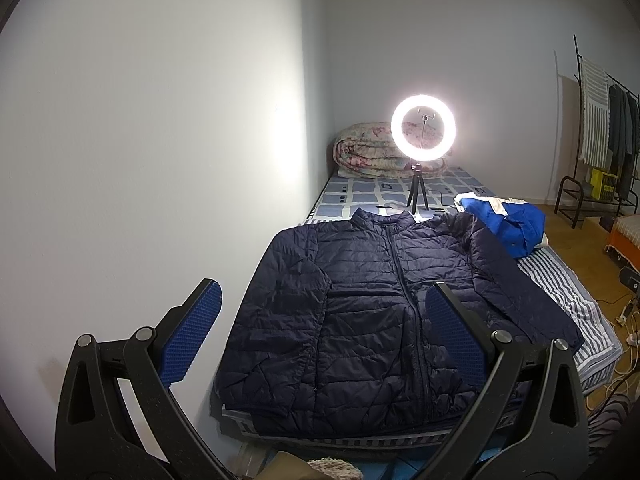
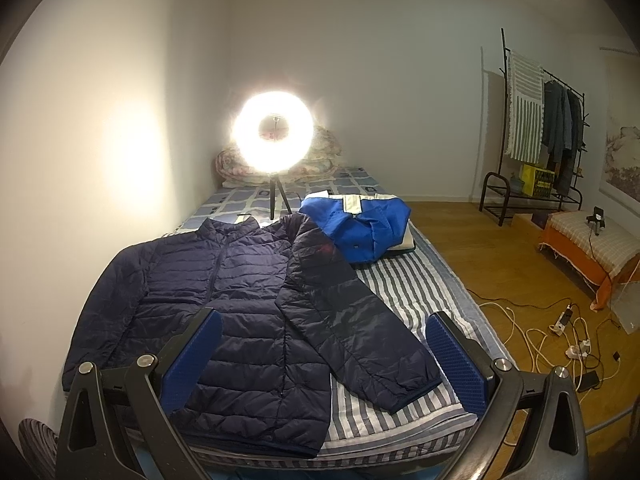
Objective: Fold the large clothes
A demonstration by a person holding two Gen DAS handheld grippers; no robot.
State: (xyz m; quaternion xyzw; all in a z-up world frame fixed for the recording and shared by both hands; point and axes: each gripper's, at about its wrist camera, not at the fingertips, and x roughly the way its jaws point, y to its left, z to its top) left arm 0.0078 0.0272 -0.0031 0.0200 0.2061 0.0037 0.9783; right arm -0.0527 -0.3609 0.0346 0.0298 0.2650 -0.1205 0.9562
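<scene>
A lit ring light (image 1: 423, 127) stands on a small tripod on the bed (image 2: 404, 280), before a rolled floral quilt (image 1: 362, 156). A clothes rack (image 2: 536, 128) stands by the far wall, and cables (image 2: 560, 332) trail across the wooden floor.

Bed (image 2: 420, 280) against the wall, striped grey-and-white cover at the near end, blue checked sheet (image 1: 360, 196) farther back. Navy quilted jacket (image 2: 224, 280) lies flat, front up, zipped, right-hand sleeve angled out over the stripes. Blue garment (image 2: 360, 228) bunched just beyond that sleeve. Ring light on tripod (image 1: 422, 130) stands on the checked sheet; rolled floral quilt (image 1: 368, 152) behind it at the far end.
</scene>
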